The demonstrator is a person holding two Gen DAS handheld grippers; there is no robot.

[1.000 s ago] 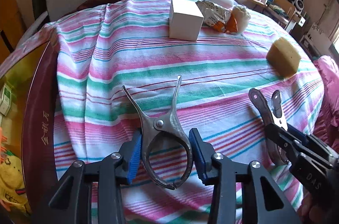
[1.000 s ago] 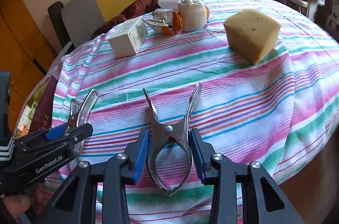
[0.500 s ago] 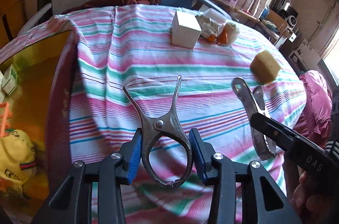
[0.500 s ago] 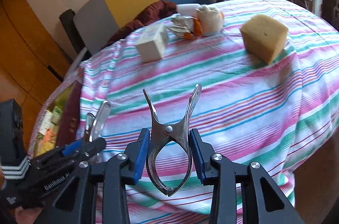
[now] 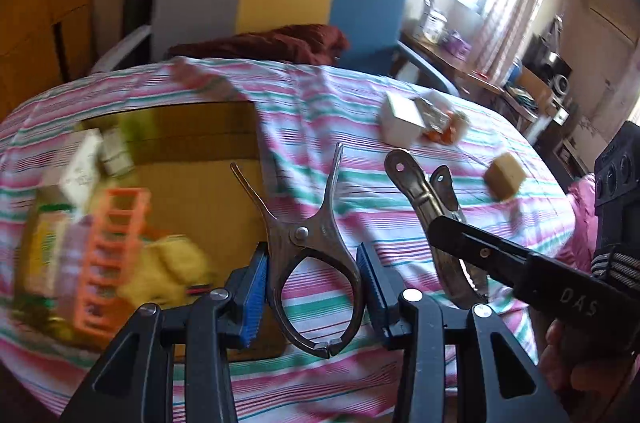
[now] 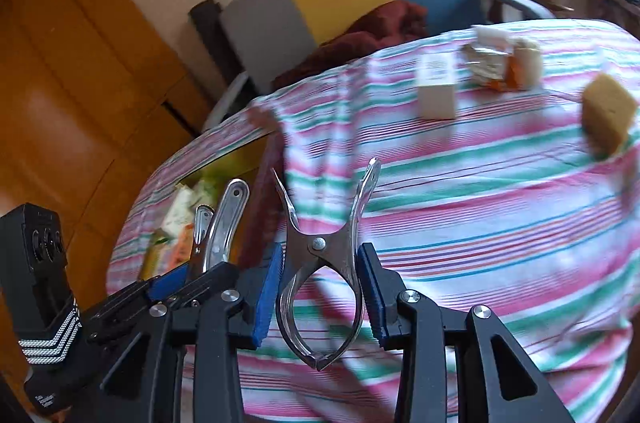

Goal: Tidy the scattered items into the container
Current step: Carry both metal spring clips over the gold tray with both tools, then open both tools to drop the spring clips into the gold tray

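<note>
Metal clamps were the things in hand, one in each gripper. In the left wrist view the left clamp (image 5: 314, 255) sat upright between the blue pads (image 5: 253, 297) of the left gripper (image 5: 312, 297), which pressed on the two sides of its rounded loop; its long axis ran along the fingers, the closed tip toward the camera and the two thin handles spread in a V pointing away, toward the table. The right clamp (image 6: 322, 263) was held the same way in the right gripper (image 6: 320, 297), pads squeezing the loop, handles fanned out and pointing away over the striped tablecloth (image 6: 480, 215). Both clamps hung clear above the cloth, touching nothing but the pads. Each gripper showed in the other's view: the right one came in from the lower right of the left wrist view with its clamp seen edge-on, and the left one from the lower left of the right wrist view. The container (image 5: 208, 191), a yellow-lined box with a dark red rim, lay on the table just beyond and left of the left clamp, with an orange rack (image 5: 110, 259), a yellow soft item (image 5: 168, 271) and small packets inside, all blurred. Farther off on the cloth stood a white box (image 6: 436, 91), some wrapped packets (image 6: 500, 63) and a yellow sponge (image 6: 608, 111).
</note>
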